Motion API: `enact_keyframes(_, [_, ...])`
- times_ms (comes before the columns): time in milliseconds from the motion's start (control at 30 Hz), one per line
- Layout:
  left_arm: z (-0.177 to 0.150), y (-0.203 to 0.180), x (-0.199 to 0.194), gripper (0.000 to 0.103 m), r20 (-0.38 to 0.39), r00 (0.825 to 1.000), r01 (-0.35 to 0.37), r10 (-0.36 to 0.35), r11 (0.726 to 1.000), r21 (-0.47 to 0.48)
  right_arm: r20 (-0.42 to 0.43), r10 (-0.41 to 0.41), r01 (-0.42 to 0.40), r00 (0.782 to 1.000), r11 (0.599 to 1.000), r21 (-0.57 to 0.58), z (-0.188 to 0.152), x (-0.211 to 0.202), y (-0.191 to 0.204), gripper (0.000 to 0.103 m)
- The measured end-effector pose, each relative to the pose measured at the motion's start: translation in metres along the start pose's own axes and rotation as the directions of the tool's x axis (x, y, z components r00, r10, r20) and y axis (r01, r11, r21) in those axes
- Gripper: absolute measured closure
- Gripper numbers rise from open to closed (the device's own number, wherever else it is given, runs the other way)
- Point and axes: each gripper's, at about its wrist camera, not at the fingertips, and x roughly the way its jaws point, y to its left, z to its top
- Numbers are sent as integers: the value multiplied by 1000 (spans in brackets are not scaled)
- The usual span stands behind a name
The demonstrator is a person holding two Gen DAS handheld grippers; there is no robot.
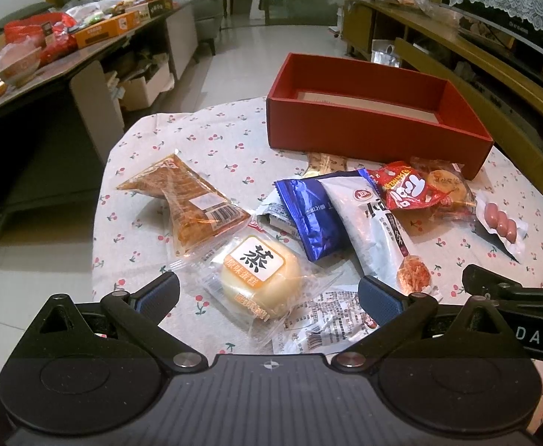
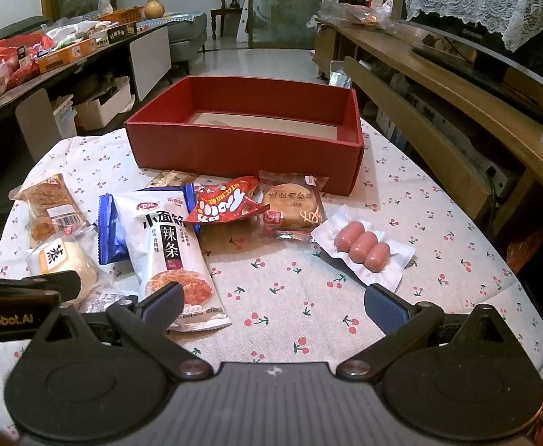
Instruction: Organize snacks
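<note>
An empty red box [image 1: 375, 137] [image 2: 241, 152] stands at the far side of the round table. Snacks lie in front of it: a steamed cake packet [image 1: 260, 278] [image 2: 61, 260], a brown pastry packet [image 1: 186, 200] [image 2: 48, 208], a blue packet [image 1: 308, 215] [image 2: 110, 230], a white spicy-strip bag [image 1: 379, 223] [image 2: 167, 245], a red packet [image 1: 409, 186] [image 2: 223, 200], a round cake [image 2: 293, 208] and sausages [image 1: 501, 221] [image 2: 362, 247]. My left gripper [image 1: 267, 293] is open above the steamed cake. My right gripper [image 2: 273, 299] is open over bare cloth, near the sausages.
The cherry-print tablecloth [image 2: 308, 297] covers a small round table with floor all around. A long dark table [image 1: 48, 63] with many packages runs along the left. A wooden TV cabinet [image 2: 457, 93] stands close on the right.
</note>
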Motion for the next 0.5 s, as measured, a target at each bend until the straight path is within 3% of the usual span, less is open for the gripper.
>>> enact_keyframes(500, [3,-1,-1,0,-2,1000,7,-7,1000,-5,-9,-3,3,1000,1000,-19,2,1,4,0])
